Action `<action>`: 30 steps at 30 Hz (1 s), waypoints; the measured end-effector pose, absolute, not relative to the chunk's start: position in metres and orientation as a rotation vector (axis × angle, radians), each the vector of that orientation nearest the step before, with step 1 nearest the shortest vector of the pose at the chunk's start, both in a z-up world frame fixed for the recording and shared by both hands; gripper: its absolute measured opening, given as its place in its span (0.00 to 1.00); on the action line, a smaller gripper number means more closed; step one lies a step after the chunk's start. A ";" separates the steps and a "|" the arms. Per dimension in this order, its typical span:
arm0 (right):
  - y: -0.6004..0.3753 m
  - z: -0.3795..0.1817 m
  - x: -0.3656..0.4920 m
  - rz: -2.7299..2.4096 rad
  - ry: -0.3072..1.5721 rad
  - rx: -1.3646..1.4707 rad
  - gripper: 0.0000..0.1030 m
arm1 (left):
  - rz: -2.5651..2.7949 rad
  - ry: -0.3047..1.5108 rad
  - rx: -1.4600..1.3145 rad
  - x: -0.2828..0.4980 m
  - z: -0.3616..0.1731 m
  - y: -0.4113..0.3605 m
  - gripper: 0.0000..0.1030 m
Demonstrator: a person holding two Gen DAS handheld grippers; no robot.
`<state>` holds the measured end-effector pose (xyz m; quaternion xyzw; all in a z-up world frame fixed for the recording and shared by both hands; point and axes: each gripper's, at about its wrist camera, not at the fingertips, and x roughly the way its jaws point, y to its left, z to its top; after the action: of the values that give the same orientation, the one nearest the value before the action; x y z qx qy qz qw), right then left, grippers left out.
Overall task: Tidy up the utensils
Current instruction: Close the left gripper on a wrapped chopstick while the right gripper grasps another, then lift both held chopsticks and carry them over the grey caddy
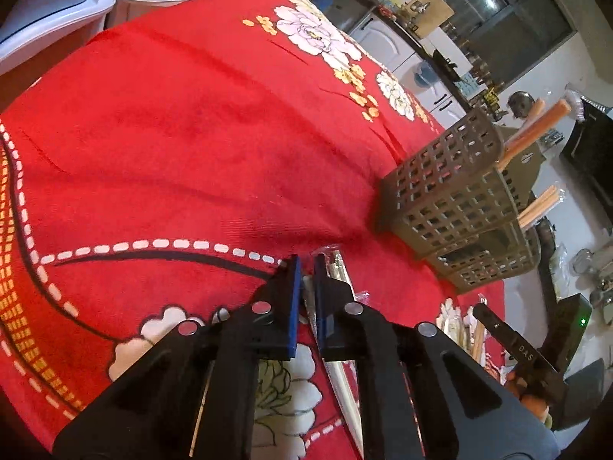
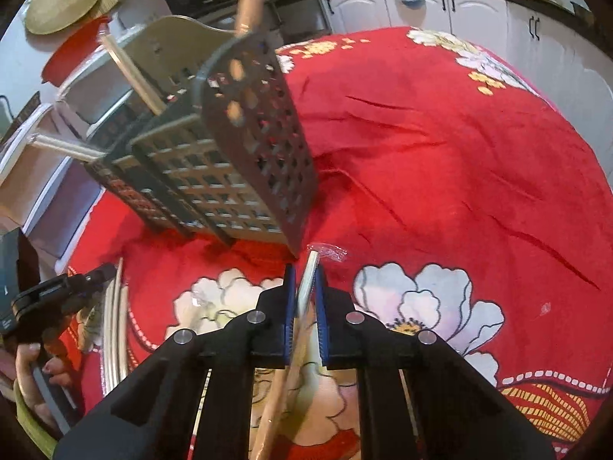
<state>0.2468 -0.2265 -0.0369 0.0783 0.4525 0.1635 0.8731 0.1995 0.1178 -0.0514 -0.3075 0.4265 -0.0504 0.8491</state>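
Note:
A grey perforated utensil caddy (image 1: 456,199) stands on the red flowered tablecloth (image 1: 184,145), with wrapped chopstick pairs (image 1: 528,134) sticking out of it. My left gripper (image 1: 306,264) is shut on a plastic-wrapped chopstick pair (image 1: 341,379), just short of the caddy. In the right wrist view the caddy (image 2: 214,153) is ahead to the left, and my right gripper (image 2: 305,268) is shut on another wrapped chopstick pair (image 2: 306,287) near its base. The left gripper (image 2: 95,274) shows at that view's left edge.
More wrapped chopsticks (image 2: 115,329) lie on the cloth at the left of the right wrist view. White plastic chairs (image 1: 57,7) stand past the table's far edge. Kitchen cabinets (image 2: 459,4) and a cluttered counter run behind the table.

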 end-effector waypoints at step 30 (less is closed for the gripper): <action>-0.209 0.031 0.194 0.434 0.748 0.120 0.06 | -0.191 0.677 -0.564 0.153 0.038 0.104 0.01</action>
<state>0.1941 -0.2090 0.0313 0.0582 0.3622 0.2103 0.9062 0.1527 0.1043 0.0377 -0.2727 0.3273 -0.0922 0.9000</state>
